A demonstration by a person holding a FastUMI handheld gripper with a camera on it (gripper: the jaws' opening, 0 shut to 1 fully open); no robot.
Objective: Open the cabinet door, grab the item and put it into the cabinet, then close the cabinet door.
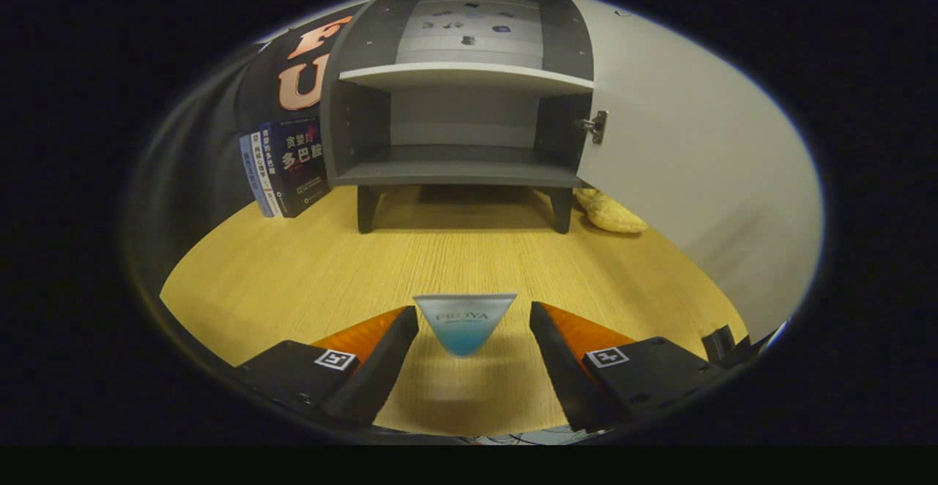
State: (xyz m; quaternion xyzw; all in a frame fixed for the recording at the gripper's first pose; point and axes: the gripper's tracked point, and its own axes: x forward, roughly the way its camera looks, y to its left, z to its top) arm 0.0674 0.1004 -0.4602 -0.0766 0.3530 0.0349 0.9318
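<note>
A small frosted tube (464,324) with a blue lower end stands on the wooden table (293,265), right between my fingertips. My gripper (473,318) is open; the left finger (381,346) nearly touches the tube, the right finger (564,338) stands a little apart from it. Beyond them is the grey cabinet (458,122) on short legs, with an inner shelf and a bare lower compartment. Its white door (696,170) is swung wide open to the right, hinge showing.
Several dark-covered books (289,166) lean against the cabinet's left side. A yellow soft toy (612,212) lies on the table under the open door, beside the cabinet's right leg. Bare wood stretches between the tube and the cabinet.
</note>
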